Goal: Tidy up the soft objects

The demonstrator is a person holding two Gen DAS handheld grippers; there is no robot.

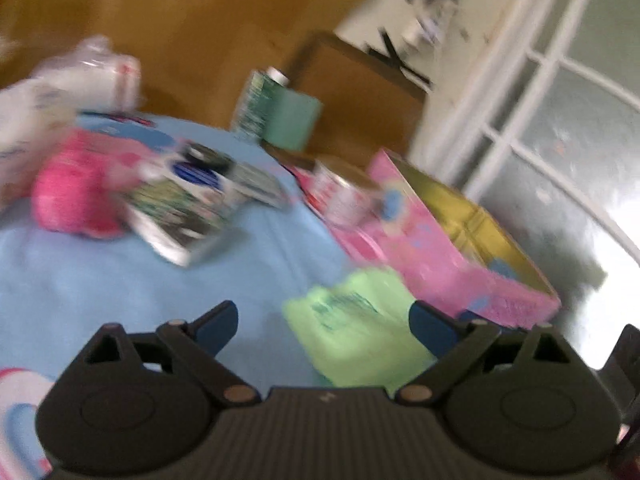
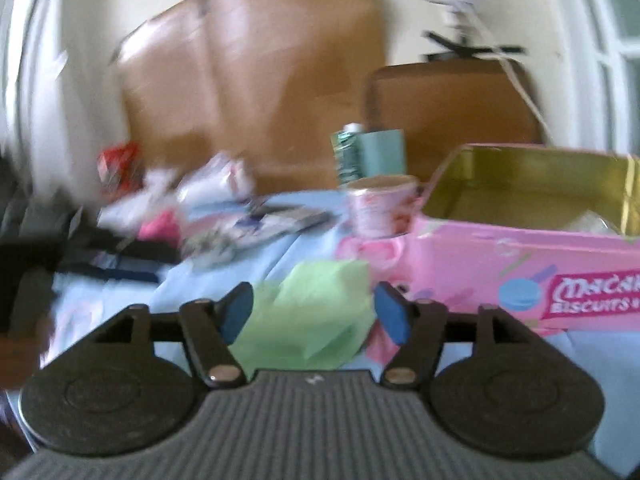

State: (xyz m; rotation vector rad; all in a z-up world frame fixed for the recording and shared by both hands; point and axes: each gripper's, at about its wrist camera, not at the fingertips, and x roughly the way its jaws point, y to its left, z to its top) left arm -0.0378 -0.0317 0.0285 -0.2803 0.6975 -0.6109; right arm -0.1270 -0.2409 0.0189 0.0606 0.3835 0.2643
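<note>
Pink biscuit box (image 2: 500, 264) at three o'clock, pale bundle inside, both grippers (image 1: 324, 324) (image 2: 314, 312) spread, green pack (image 2: 312, 320) lying loose between.

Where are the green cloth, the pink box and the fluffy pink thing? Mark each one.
green cloth (image 2: 312, 316), right wrist view, middle of its folded top
pink box (image 2: 480, 264), right wrist view, its printed side wall
fluffy pink thing (image 1: 72, 196), left wrist view, its middle

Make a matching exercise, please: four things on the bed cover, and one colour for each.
Things:
1. soft packet
2. open biscuit box, outside
3. fluffy bundle
4. bed cover

Colours:
a. light blue
b. hot pink
c. light green
d. pale pink

Pairs: 1-c, 2-d, 3-b, 4-a
</note>
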